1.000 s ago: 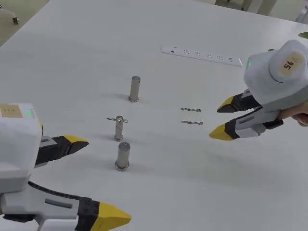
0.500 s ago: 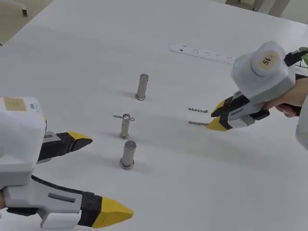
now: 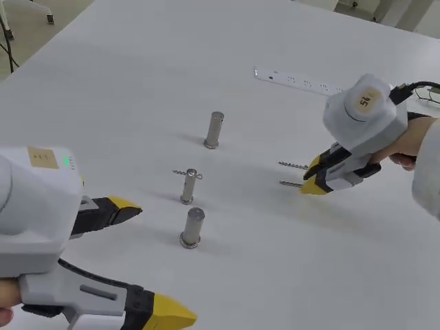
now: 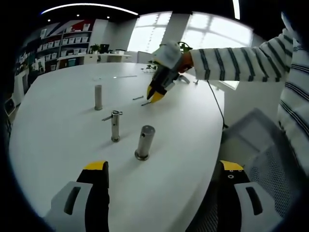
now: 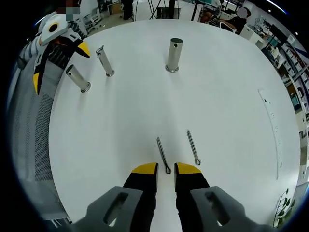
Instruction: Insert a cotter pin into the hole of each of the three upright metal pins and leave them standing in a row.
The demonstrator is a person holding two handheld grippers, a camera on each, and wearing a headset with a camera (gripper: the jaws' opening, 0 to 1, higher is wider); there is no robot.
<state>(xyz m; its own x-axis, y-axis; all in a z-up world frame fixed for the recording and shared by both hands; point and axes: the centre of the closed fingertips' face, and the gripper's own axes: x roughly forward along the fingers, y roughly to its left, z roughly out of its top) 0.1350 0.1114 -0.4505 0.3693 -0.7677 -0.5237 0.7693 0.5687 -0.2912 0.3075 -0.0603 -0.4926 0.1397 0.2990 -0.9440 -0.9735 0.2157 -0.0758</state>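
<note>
White desk (image 3: 137, 62) is spreading wide under the work, with a power strip (image 3: 295, 81) lying toward its far side; shelves and bright windows are showing behind it in the left gripper view.

Three grey cylindrical metal pins with flared feet are standing upright in a row near the desk's middle: the far pin (image 3: 214, 130), the middle pin (image 3: 188, 187) and the near pin (image 3: 192, 227). A fitted cotter pin (image 3: 187, 174) is sitting crosswise through the middle pin's top. Two thin wire pins are lying flat side by side, well apart from the row: the nearer loose cotter pin (image 3: 290, 183) and the farther loose cotter pin (image 3: 293, 166).

The right gripper (image 3: 311, 177), on an arm in a striped sleeve (image 4: 231, 60), is slanting down to the desk. Its fingers (image 5: 145, 168) are standing narrowly parted, with the nearer loose cotter pin's end lying between the tips. The left gripper (image 3: 159, 262) is hovering low beside the near pin, its fingers (image 4: 96, 166) spreading wide and gripping nothing.
</note>
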